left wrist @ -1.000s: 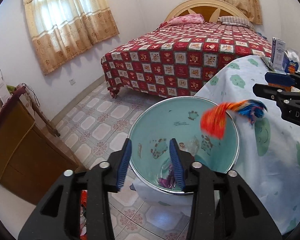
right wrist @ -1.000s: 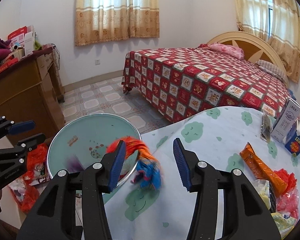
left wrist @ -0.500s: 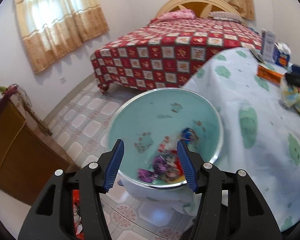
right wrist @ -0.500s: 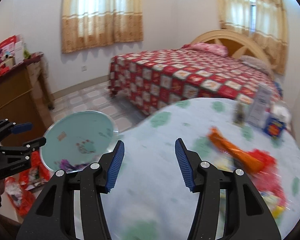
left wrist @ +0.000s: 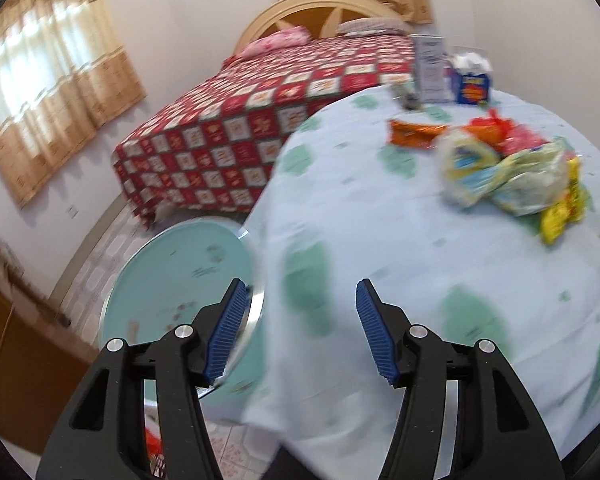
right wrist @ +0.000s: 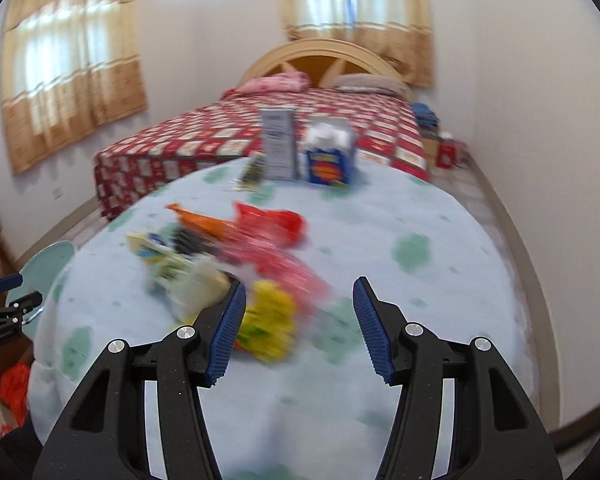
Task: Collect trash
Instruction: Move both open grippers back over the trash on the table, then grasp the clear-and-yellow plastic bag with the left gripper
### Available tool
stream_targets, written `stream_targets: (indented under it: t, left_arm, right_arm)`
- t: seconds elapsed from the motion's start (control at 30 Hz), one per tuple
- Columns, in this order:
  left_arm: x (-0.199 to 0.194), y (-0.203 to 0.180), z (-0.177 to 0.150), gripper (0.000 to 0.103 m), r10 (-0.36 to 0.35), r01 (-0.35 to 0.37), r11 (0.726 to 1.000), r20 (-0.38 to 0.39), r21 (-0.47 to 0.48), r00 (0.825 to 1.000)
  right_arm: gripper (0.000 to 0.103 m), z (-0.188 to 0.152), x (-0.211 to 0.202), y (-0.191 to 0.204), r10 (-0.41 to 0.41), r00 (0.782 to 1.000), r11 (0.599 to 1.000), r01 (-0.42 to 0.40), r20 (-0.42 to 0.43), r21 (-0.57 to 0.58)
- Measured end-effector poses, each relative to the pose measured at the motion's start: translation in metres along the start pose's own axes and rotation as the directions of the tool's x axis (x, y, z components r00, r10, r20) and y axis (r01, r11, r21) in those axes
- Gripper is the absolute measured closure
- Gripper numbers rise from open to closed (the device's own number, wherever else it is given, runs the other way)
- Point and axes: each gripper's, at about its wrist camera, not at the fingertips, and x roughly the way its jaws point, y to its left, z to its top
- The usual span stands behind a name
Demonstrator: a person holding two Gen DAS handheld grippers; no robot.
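Observation:
A pile of trash wrappers (left wrist: 512,176) lies on the round table with the pale blue cloth (left wrist: 380,220): a clear crumpled bag, a yellow wrapper (left wrist: 560,216), an orange wrapper (left wrist: 414,133) and a red bag (right wrist: 268,220). The teal bin (left wrist: 180,276) stands on the floor at the table's left edge. My left gripper (left wrist: 300,328) is open and empty over the table edge beside the bin. My right gripper (right wrist: 298,328) is open and empty above the table, just short of the yellow wrapper (right wrist: 272,320). The left gripper also shows at the far left of the right wrist view (right wrist: 12,292).
A grey carton (right wrist: 278,148) and a blue tissue box (right wrist: 328,156) stand at the table's far side, with a small dark packet (right wrist: 254,168) beside them. A bed with a red checked cover (left wrist: 260,120) is behind. A wooden cabinet (left wrist: 16,344) is at left.
Both grippers swung from the bin to the table. The orange and blue wrapper that hung over the bin rim dropped into the bin. The left jaws opened wider.

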Motion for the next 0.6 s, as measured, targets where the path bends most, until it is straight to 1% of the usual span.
stream_targets:
  t: [0.1, 0.13, 0.17, 0.27, 0.3, 0.37, 0.43, 0.5, 0.6]
  left_arm:
    - [-0.002, -0.024, 0.015, 0.043, -0.029, 0.029, 0.999, 0.017, 0.013, 0.999]
    - [-0.003, -0.034, 0.021, 0.039, -0.036, 0.035, 0.999, 0.025, 0.016, 0.999]
    - [-0.005, -0.041, 0.026, 0.037, -0.039, 0.038, 0.999, 0.033, 0.020, 0.999]
    - [-0.010, -0.067, 0.041, 0.034, -0.064, 0.062, 0.997, 0.053, 0.041, 0.997]
    - [-0.012, -0.074, 0.046, 0.032, -0.068, 0.065, 0.997, 0.060, 0.046, 0.996]
    - [-0.020, -0.096, 0.059, 0.021, -0.088, 0.082, 0.995, 0.089, 0.063, 0.992]
    - [-0.024, -0.113, 0.067, 0.016, -0.099, 0.090, 0.992, 0.112, 0.084, 0.989]
    - [-0.025, -0.140, 0.078, 0.014, -0.121, 0.107, 0.988, 0.122, 0.115, 0.985]
    - [-0.020, -0.175, 0.085, 0.014, -0.134, 0.114, 0.979, 0.115, 0.166, 0.984]
  right_arm:
    - [0.047, -0.011, -0.003, -0.030, -0.029, 1.000, 0.999, 0.029, -0.009, 0.028]
    - [0.047, -0.013, -0.003, -0.035, -0.035, 0.999, 0.999, 0.035, -0.010, 0.035]
    - [0.047, -0.015, -0.004, -0.040, -0.043, 0.999, 0.998, 0.043, -0.010, 0.041]
    - [0.047, -0.022, -0.006, -0.064, -0.062, 0.998, 0.995, 0.062, -0.005, 0.080]
    - [0.047, -0.023, -0.005, -0.067, -0.064, 0.998, 0.994, 0.064, -0.004, 0.083]
    - [0.047, -0.027, -0.007, -0.079, -0.073, 0.997, 0.992, 0.073, 0.003, 0.102]
    - [0.045, -0.029, -0.009, -0.086, -0.080, 0.997, 0.989, 0.078, 0.011, 0.123]
    - [0.045, -0.032, -0.011, -0.094, -0.084, 0.996, 0.984, 0.080, 0.016, 0.157]
    - [0.044, -0.032, -0.012, -0.098, -0.081, 0.997, 0.981, 0.076, 0.018, 0.179]
